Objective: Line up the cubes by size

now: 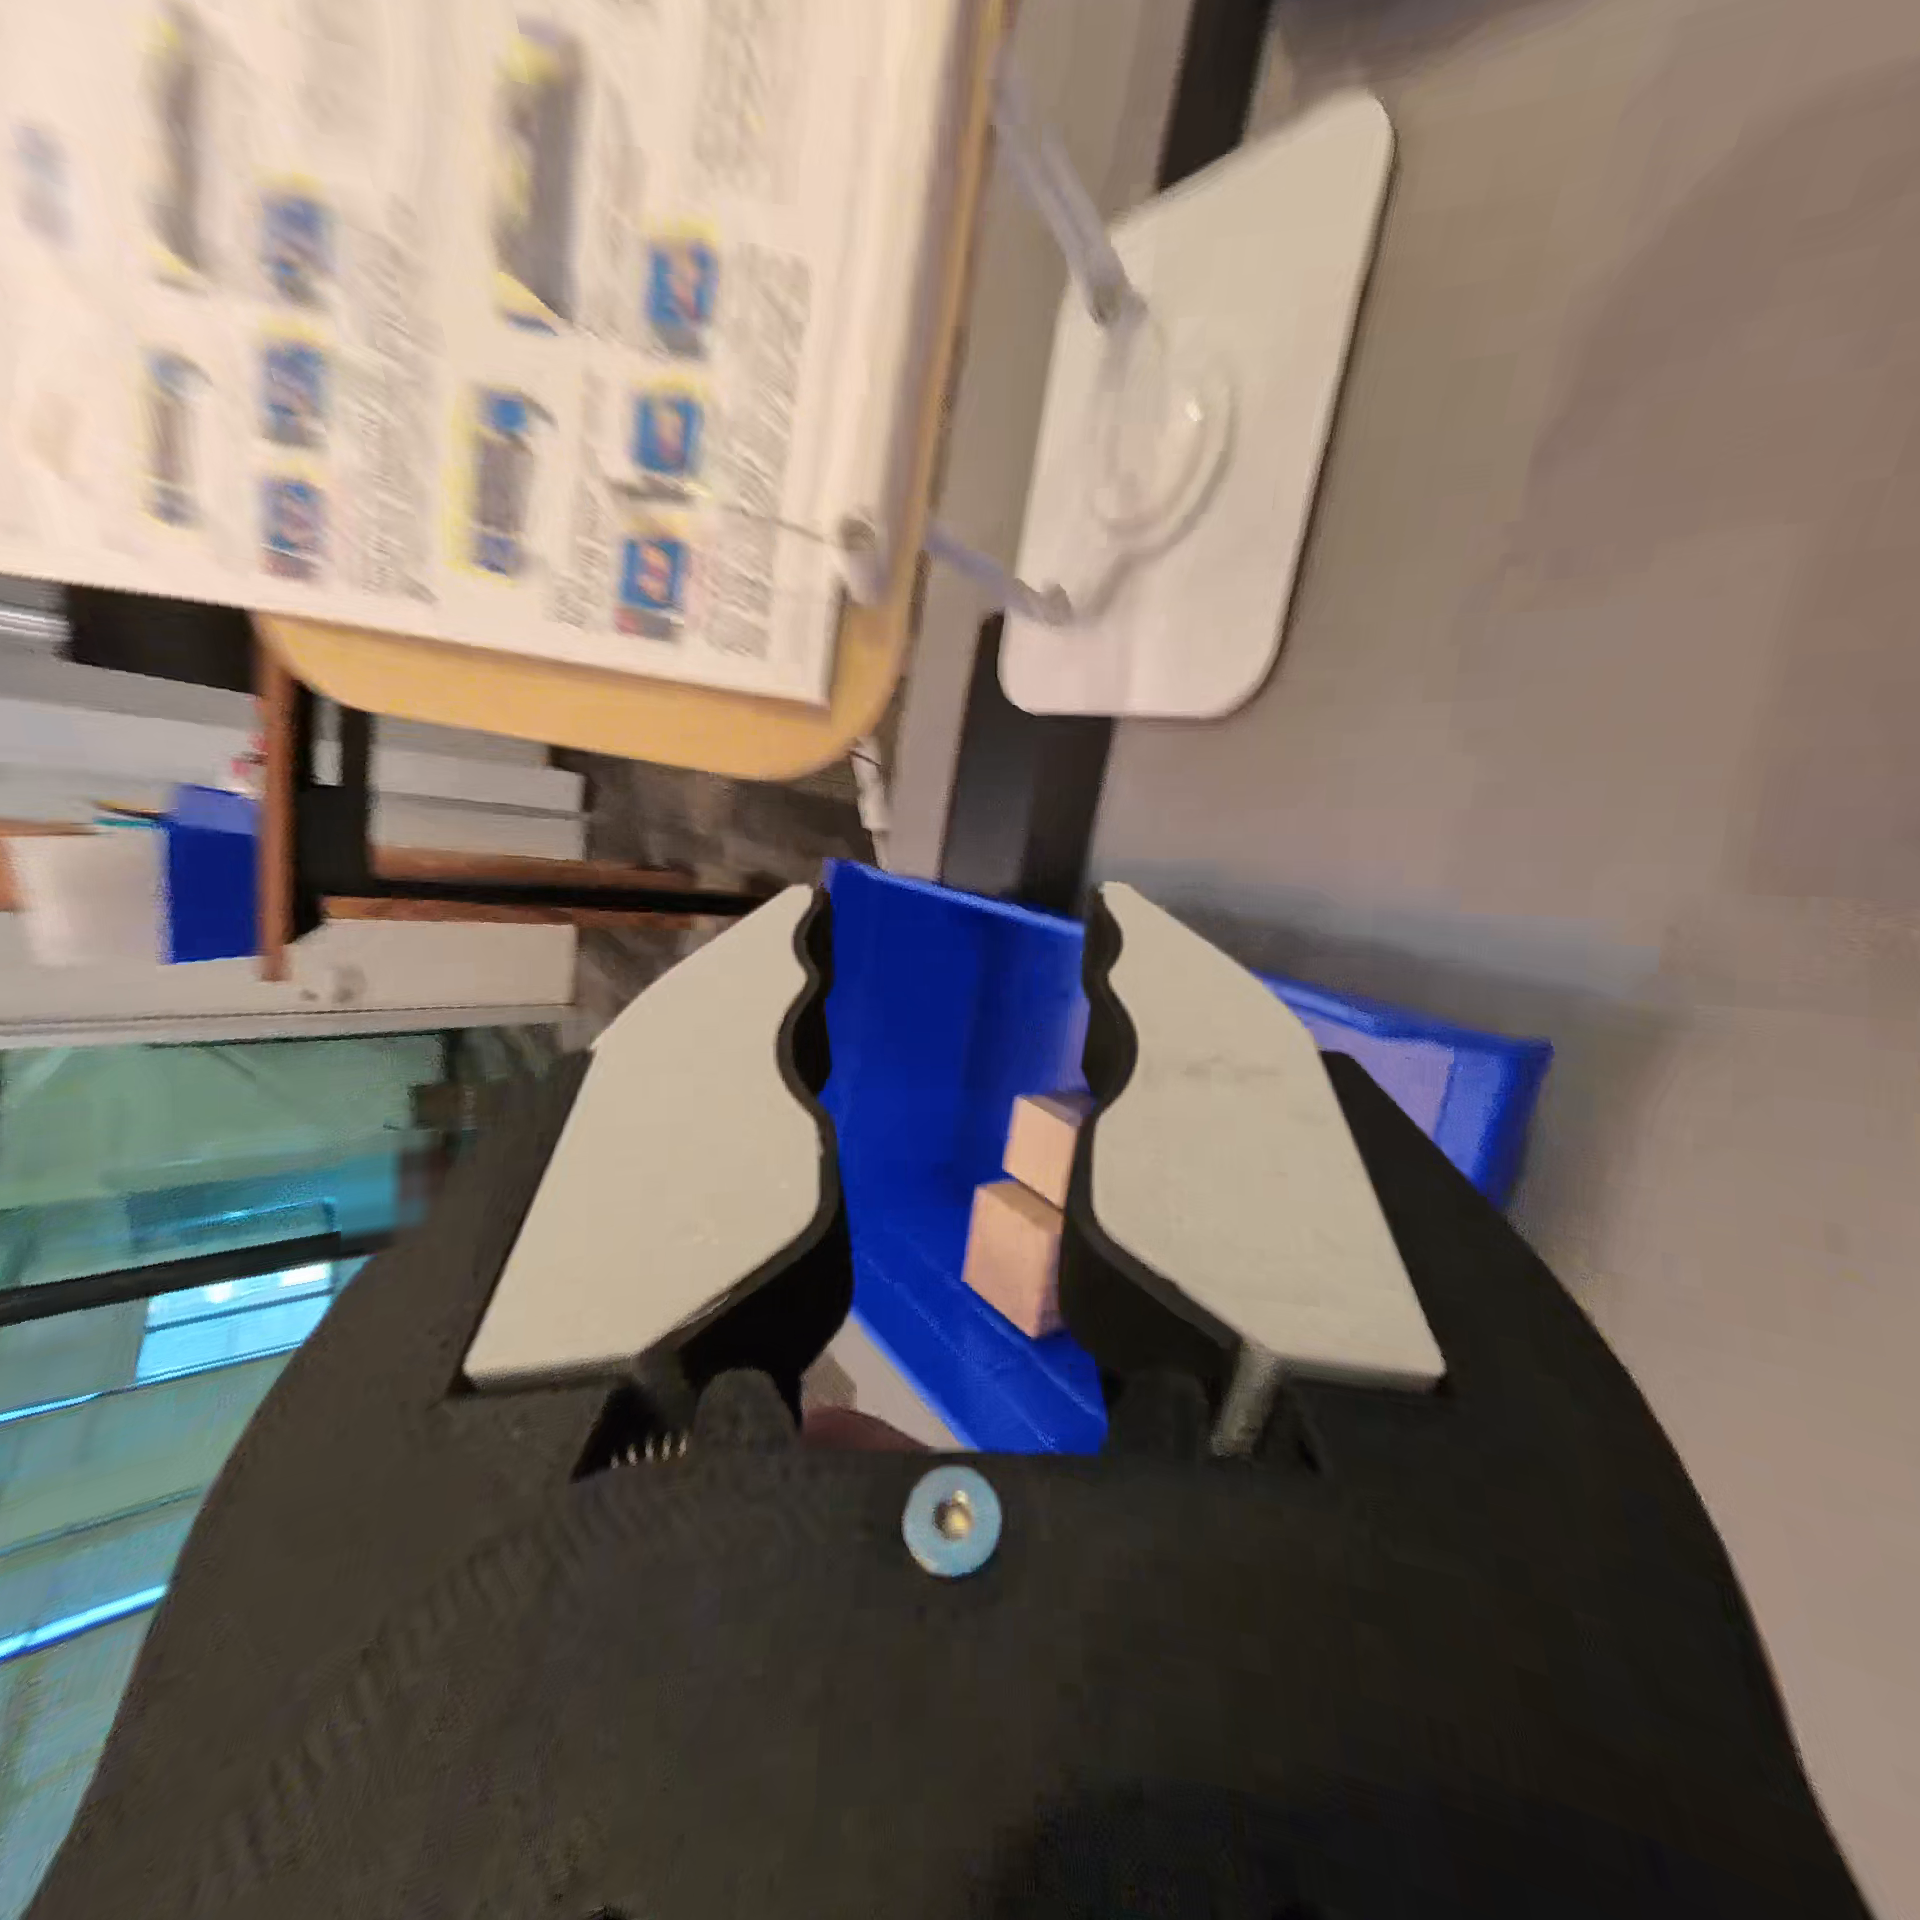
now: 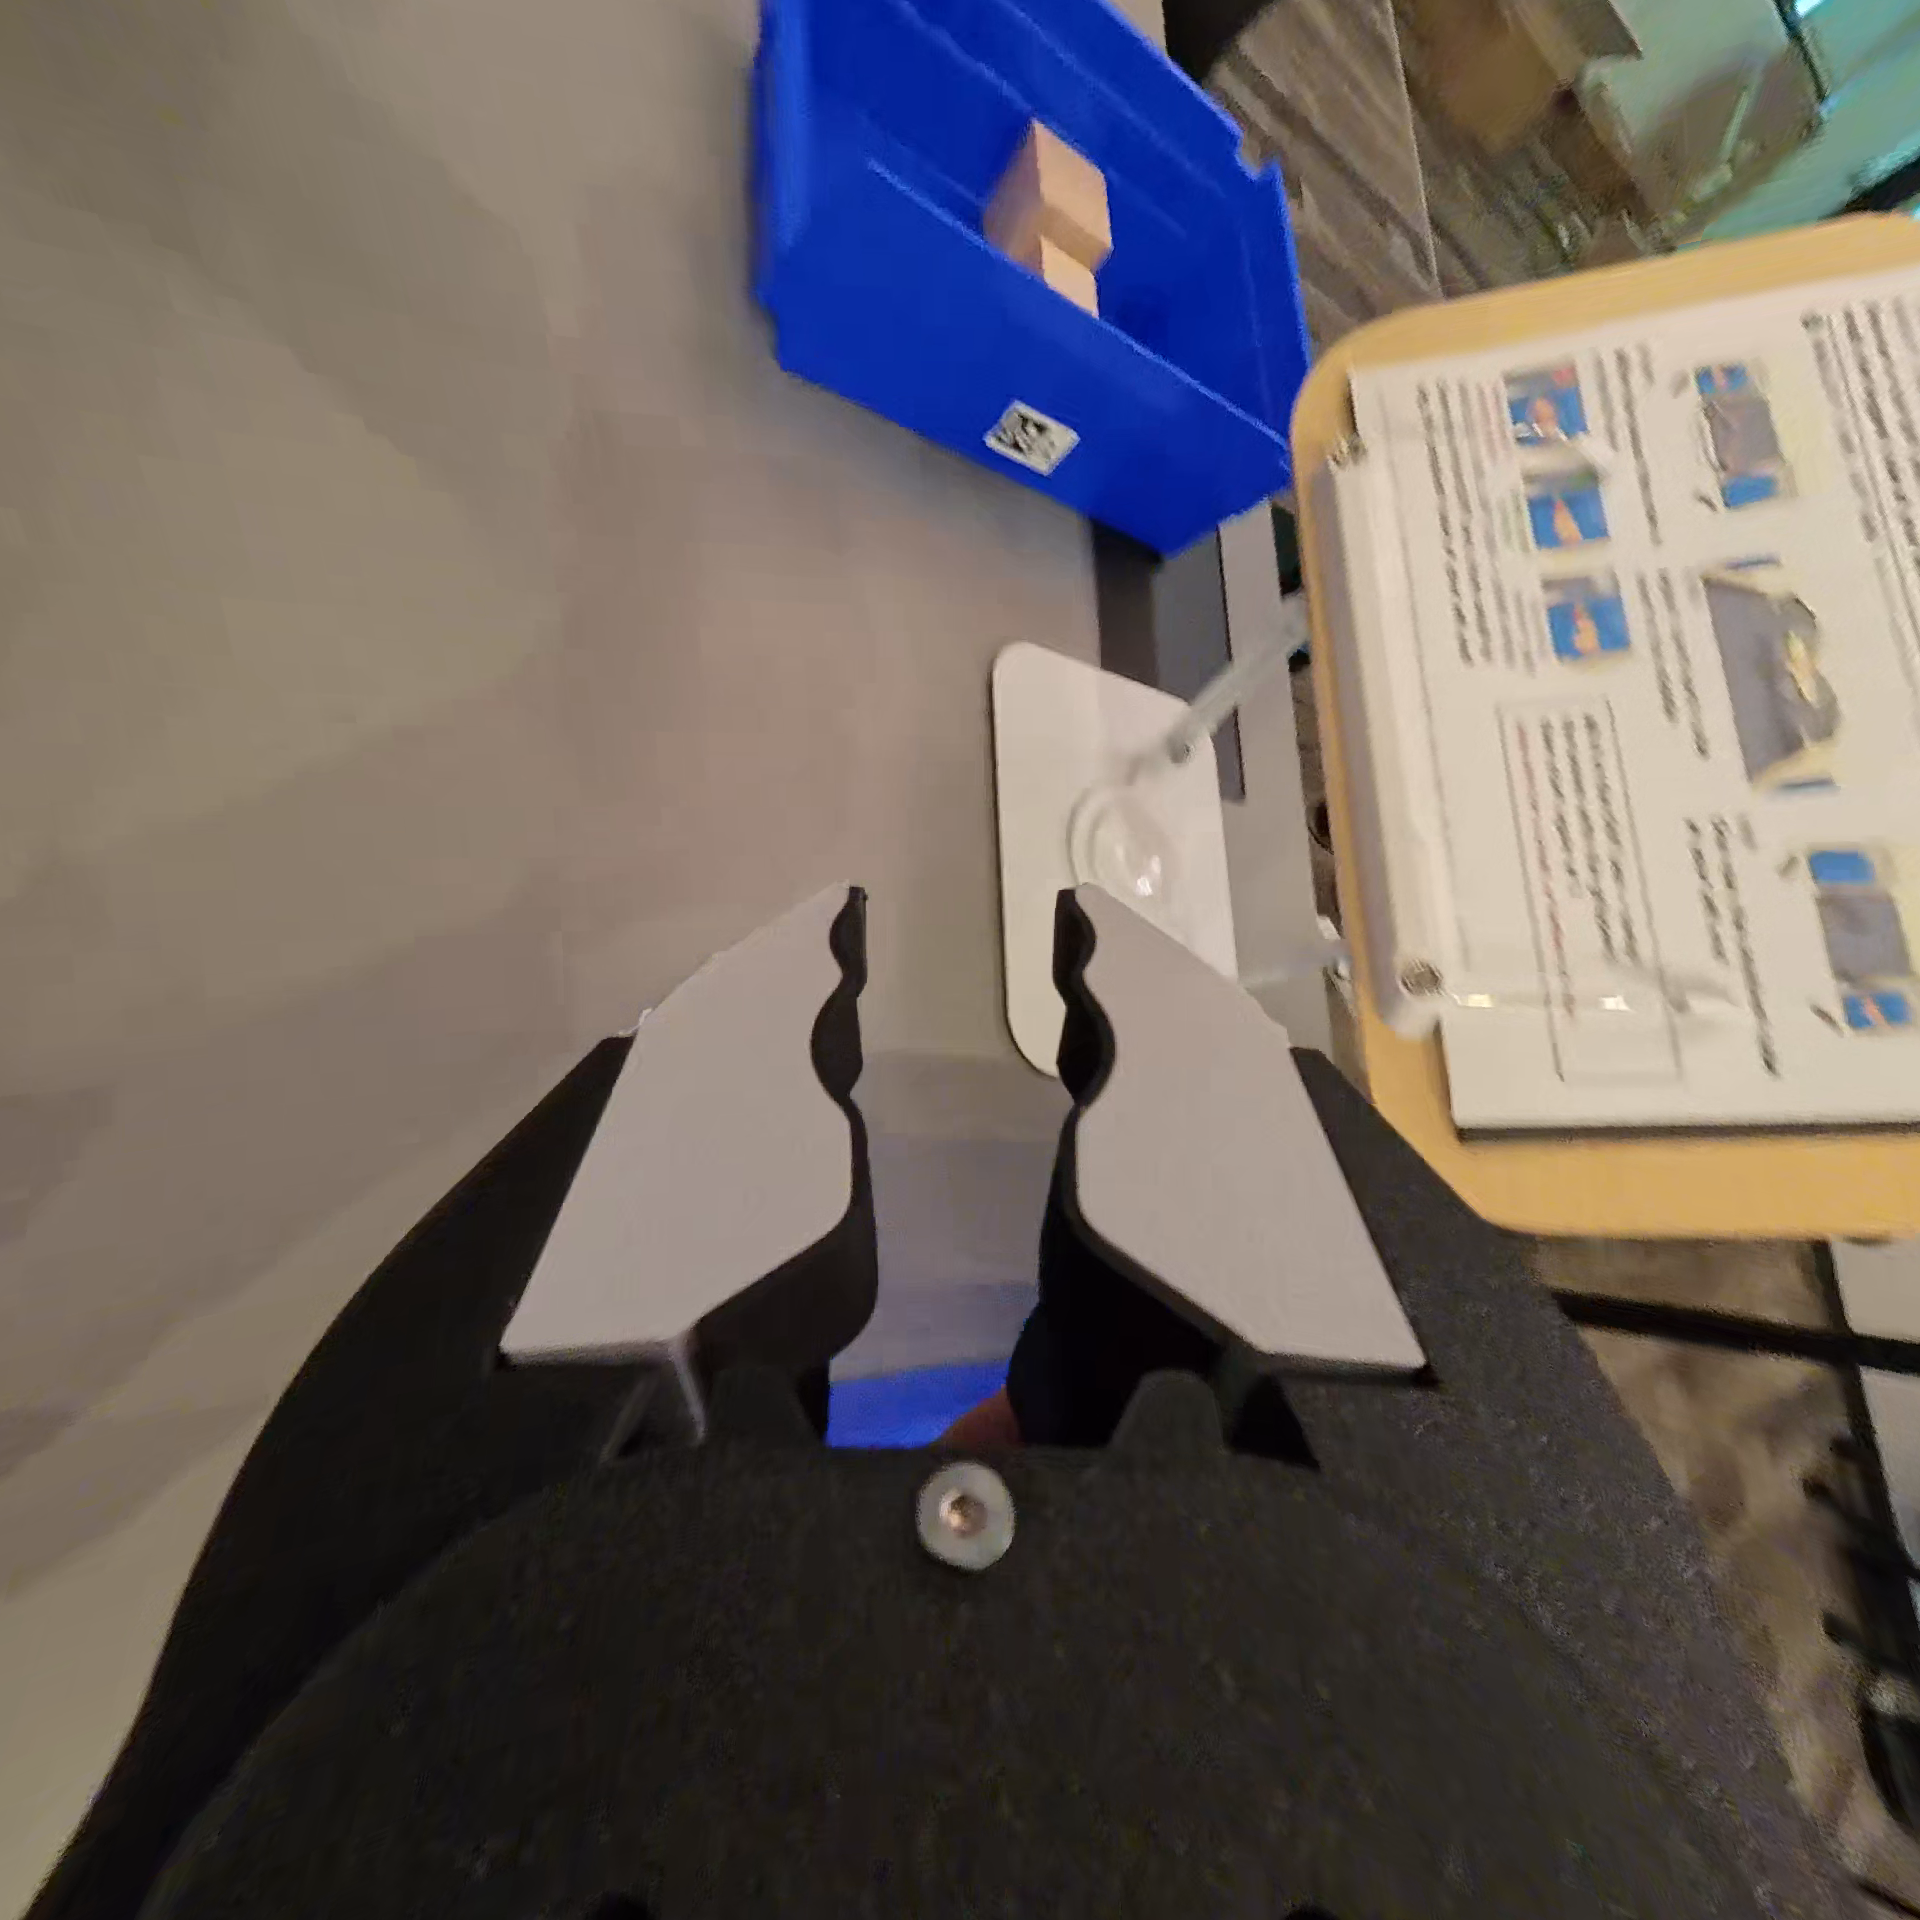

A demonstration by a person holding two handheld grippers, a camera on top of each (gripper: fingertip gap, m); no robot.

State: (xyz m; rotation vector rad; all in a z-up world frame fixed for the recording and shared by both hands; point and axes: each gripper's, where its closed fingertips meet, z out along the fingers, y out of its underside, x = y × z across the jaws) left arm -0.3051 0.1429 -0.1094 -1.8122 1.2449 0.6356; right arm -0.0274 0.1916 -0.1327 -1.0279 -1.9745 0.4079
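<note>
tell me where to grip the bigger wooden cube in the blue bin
Grip the bigger wooden cube across its two flat side faces, coming through the blue bin's open top. The bin walls block the sides, and the smaller cube sits tight against one face, so close the jaws on the free pair.

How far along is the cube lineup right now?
Barely started. Nothing looks lined up: two wooden cubes are still in the blue bin. Nothing is in hand; the left gripper and the right gripper are open and empty. Left: take the cubes out and order them by size.
</note>
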